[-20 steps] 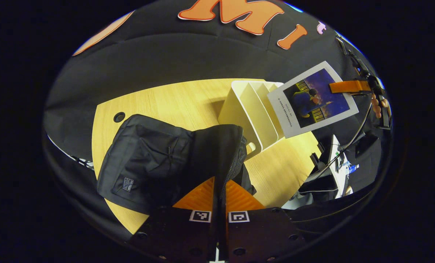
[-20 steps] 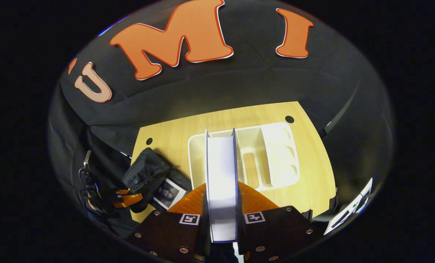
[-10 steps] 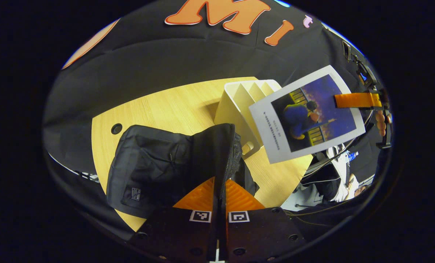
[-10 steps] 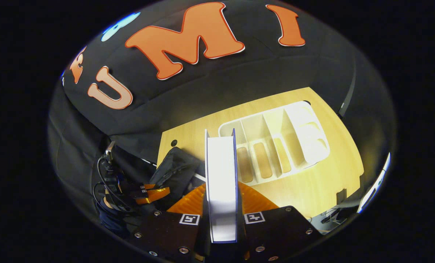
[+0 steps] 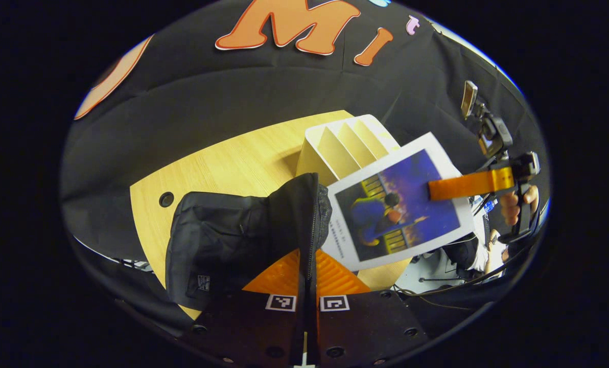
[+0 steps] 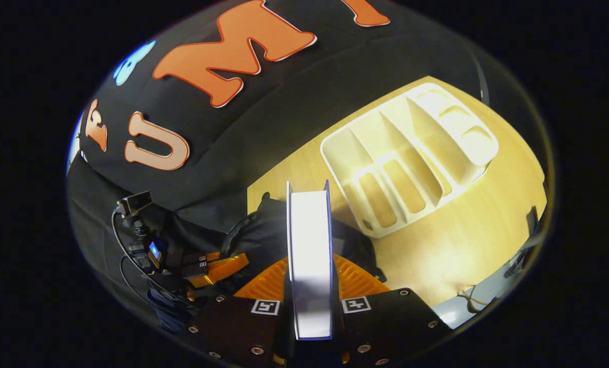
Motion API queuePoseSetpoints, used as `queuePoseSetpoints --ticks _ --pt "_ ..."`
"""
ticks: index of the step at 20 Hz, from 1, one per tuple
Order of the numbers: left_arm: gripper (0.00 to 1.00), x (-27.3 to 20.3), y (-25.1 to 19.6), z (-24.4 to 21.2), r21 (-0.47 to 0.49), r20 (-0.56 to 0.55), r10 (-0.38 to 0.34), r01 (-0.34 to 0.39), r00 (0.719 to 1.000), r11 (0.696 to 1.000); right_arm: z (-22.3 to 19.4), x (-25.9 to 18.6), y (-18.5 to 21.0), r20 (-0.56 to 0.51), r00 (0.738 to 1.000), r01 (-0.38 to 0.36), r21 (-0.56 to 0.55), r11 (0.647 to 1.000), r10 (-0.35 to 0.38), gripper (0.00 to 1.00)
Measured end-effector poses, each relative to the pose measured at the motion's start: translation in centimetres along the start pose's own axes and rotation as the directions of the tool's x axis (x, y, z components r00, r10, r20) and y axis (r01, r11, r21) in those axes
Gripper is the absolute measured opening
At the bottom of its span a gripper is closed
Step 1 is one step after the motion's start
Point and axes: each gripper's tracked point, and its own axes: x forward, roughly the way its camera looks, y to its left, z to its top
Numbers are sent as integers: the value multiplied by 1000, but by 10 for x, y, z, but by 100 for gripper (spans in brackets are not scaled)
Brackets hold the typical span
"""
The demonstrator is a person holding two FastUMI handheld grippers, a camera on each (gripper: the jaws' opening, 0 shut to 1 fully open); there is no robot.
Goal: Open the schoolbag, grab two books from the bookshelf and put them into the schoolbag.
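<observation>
Between the fingers of the right hand-held gripper (image 6: 309,306) a book (image 6: 309,255) is pinched, held edge-on with both fingers pressed flat against its covers. In the left gripper view the same book (image 5: 399,207) is seen by its picture cover, hanging tilted just beside the mouth of the schoolbag (image 5: 233,240), with the right hand-held gripper (image 5: 437,189) clamped on its far edge. The left hand-held gripper (image 5: 307,286) is pressed together on the zipped rim of the black schoolbag, which is held up so that the opening faces the book. The bag rests near the front left part of the worktop (image 5: 223,163); the white bookshelf (image 5: 343,145) stands behind it toward the far right edge, and its slots look empty in the right gripper view (image 6: 412,153).

The step in hand is judged to be the lowering of a book into the bag. It is done well if the rim is kept lifted and pulled taut, so the soft cloth does not fold over the mouth. The book's lower corner is best led in first, then the cover laid parallel to the bag's wall. Release should be delayed until the book is well inside, since a smooth cover could slide out over a slack rim.
</observation>
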Motion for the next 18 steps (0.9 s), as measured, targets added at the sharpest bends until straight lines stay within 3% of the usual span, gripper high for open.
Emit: queuePoseSetpoints --ticks 9,18 --pt "3 -10 -5 7 32 3 2 -2 1000 999 -38 73 12 19 989 -149 178 973 148 29" --pt "3 -7 -20 4 7 11 -31 31 999 999 -70 136 32 90 977 -209 283 936 191 28"
